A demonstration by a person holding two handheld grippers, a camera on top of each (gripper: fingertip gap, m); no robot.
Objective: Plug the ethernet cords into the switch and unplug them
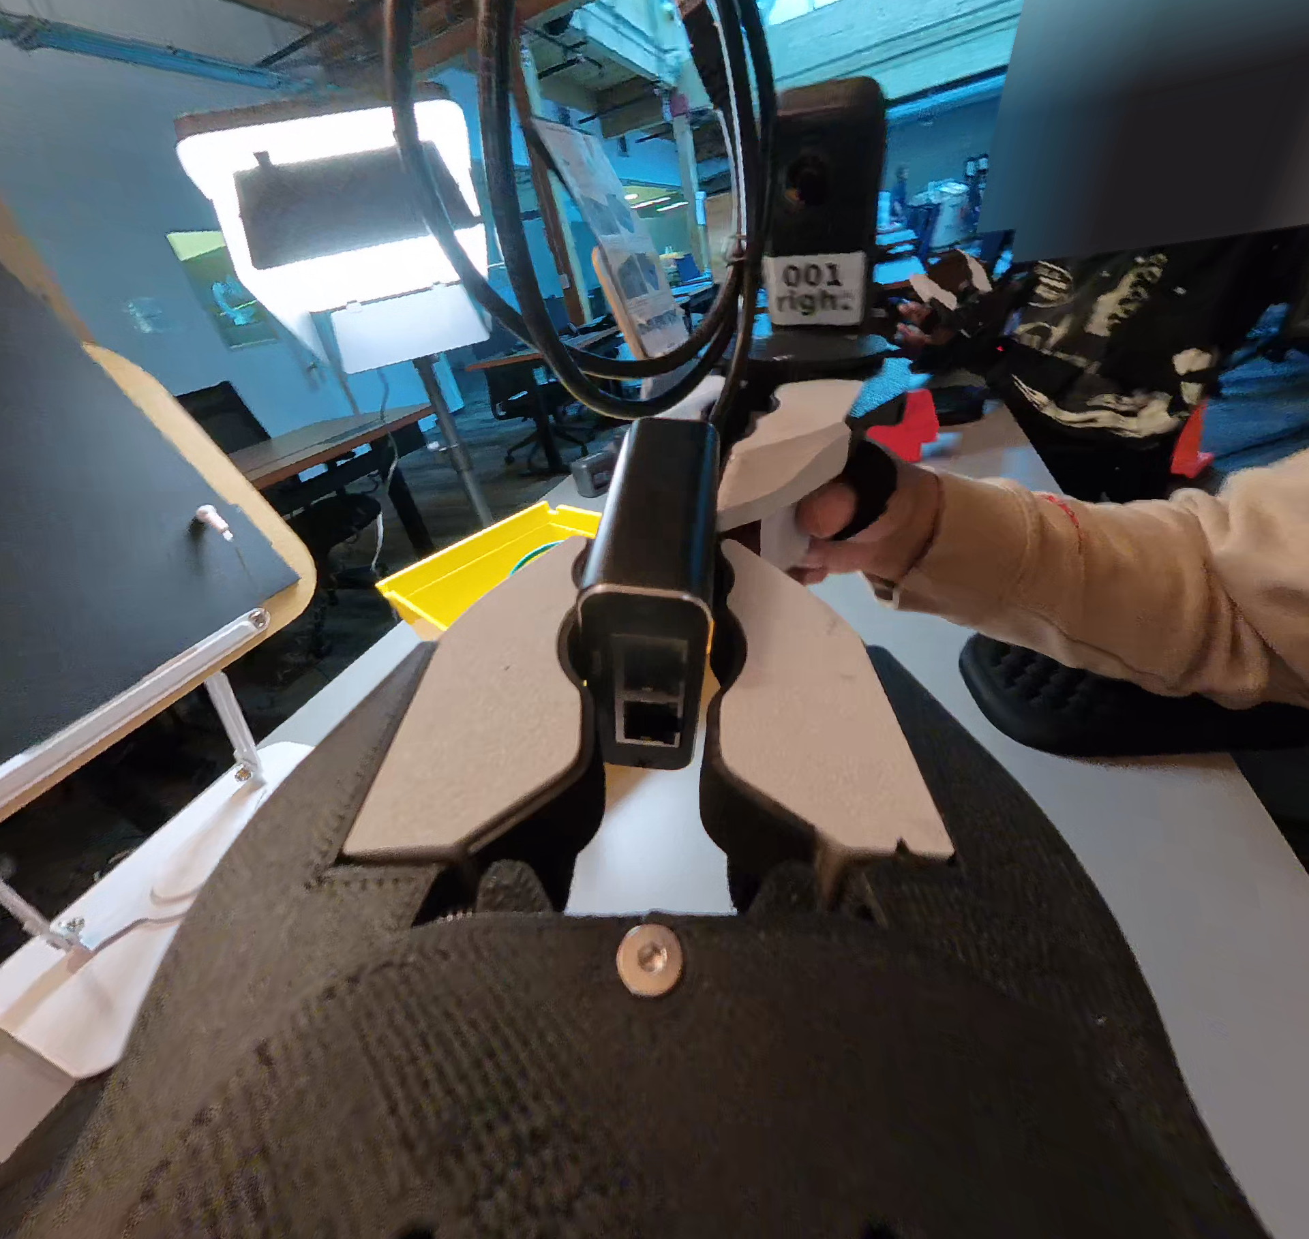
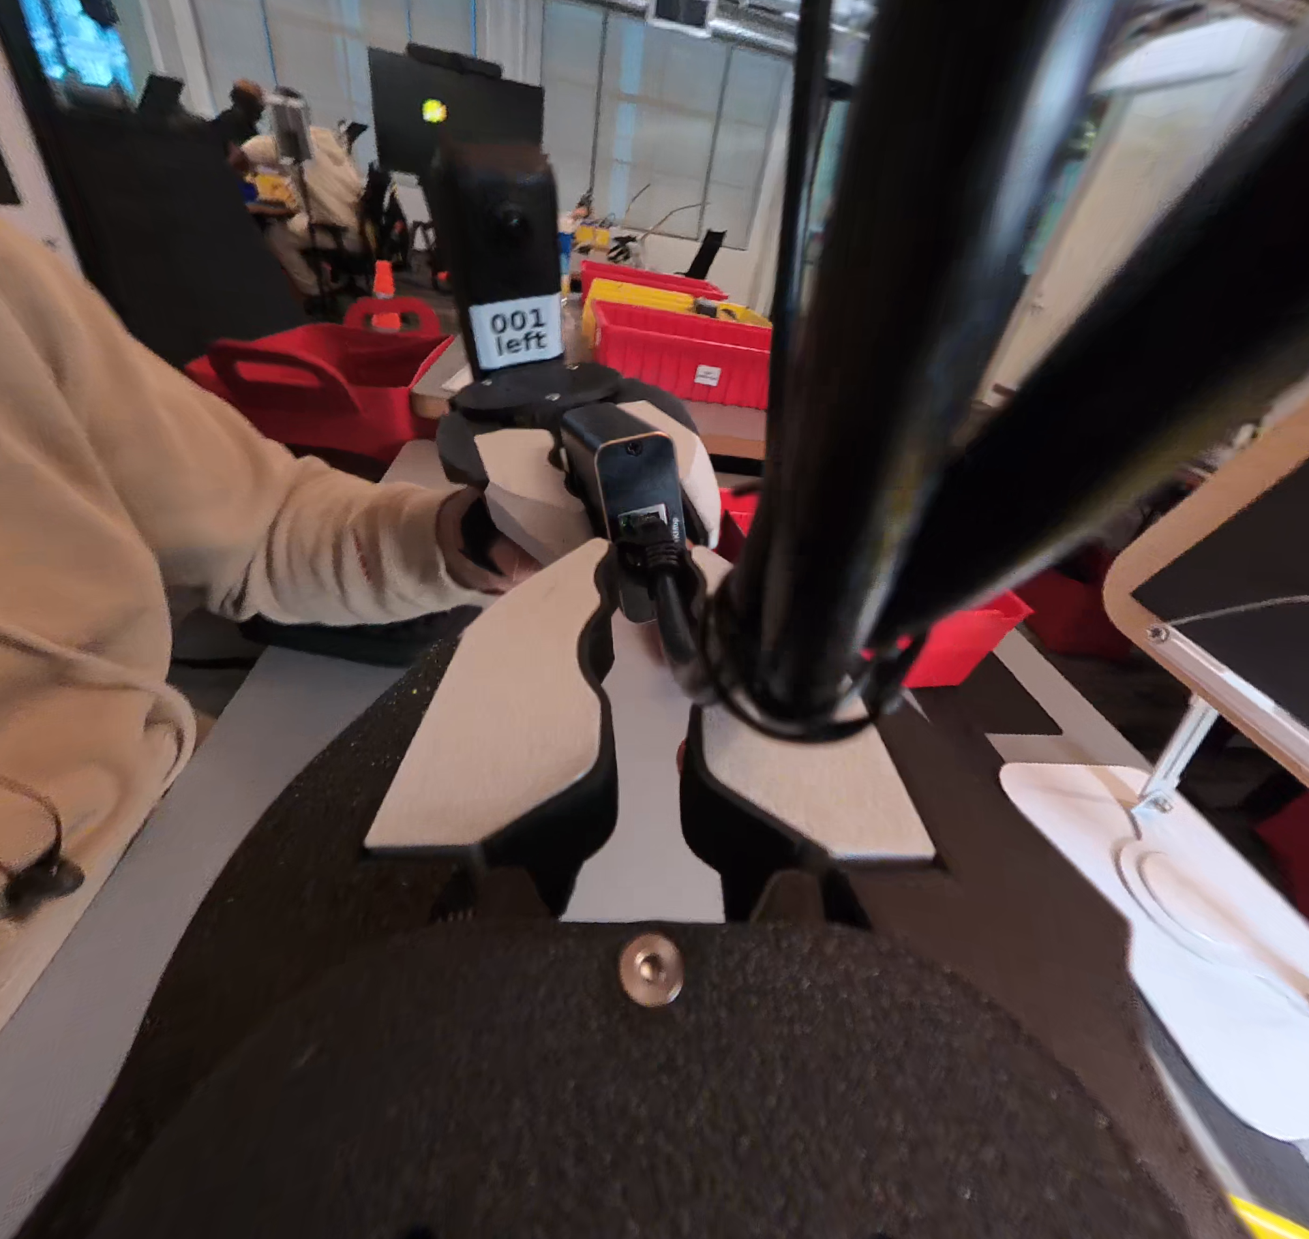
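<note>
a yellow bin (image 1: 489,557) is sitting on the white surface (image 1: 1105,872) beyond the left gripper (image 1: 648,645); only a sliver of something round is showing inside it, too hidden to tell what. in the right wrist view, red bins (image 2: 680,355) and a yellow bin (image 2: 659,299) are standing on a table farther back, with small items in them that are too blurred to make out, and a red tote with handles (image 2: 319,384) is sitting to the left.

the left gripper's fingers (image 1: 496,695) are pressing in on both sides of the switch (image 1: 652,568), a small black box with rounded edges, and are holding it up above the surface. its near end is showing two stacked ports, both open to the camera.

the right gripper (image 2: 648,610) is standing with its fingers (image 2: 524,660) parted only narrowly around the ethernet cord (image 2: 673,617) just behind its plug (image 2: 648,539); whether the pads are actually pressing on the cord is not clear. the black plug is sitting in a port at the switch's far end. the rest of the cord is looping upward in a bundled black coil (image 1: 496,214), which is resting across the right finger in the right wrist view.
</note>
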